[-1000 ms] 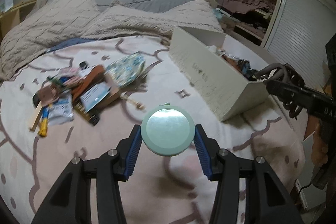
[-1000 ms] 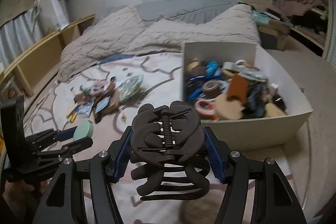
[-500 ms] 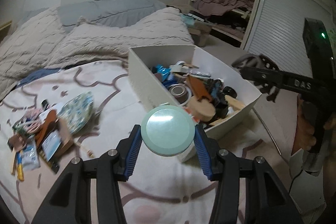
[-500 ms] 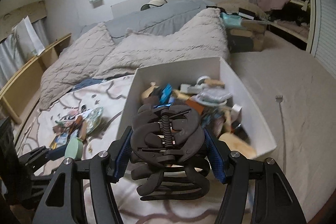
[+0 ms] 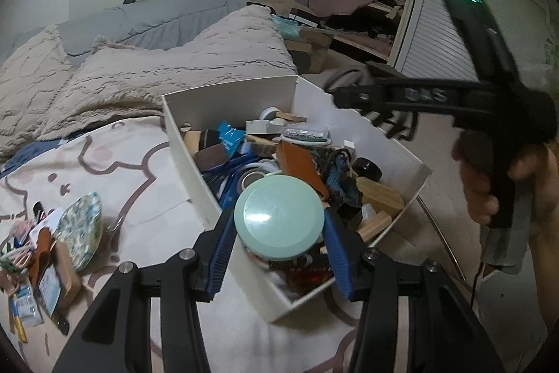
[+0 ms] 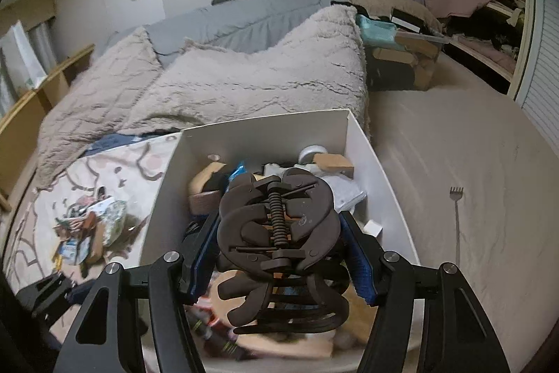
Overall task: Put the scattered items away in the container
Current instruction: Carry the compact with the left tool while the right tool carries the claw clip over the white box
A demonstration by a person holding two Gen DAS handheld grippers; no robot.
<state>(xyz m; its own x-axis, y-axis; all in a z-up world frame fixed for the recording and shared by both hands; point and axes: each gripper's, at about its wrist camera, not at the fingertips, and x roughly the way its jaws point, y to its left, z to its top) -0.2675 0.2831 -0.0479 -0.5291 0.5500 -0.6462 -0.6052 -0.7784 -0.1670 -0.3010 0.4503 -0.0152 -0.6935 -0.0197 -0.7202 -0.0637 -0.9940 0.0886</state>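
In the right wrist view the near end of the open white rectangular box (image 6: pixel 269 124) is blurred and hidden behind the large black plastic claw hair clip (image 6: pixel 279 233), so what lies there is perhaps more clutter. The box on the patterned bedspread (image 5: pixel 115 170) holds tape rolls, wooden blocks, a blue wrapper and a brown leather piece. The left gripper (image 5: pixel 279 233) pinches a round pale-green lidded tin (image 5: pixel 279 221) above the box's near corner, while the right gripper (image 6: pixel 281 254) clamps the clip over the box.
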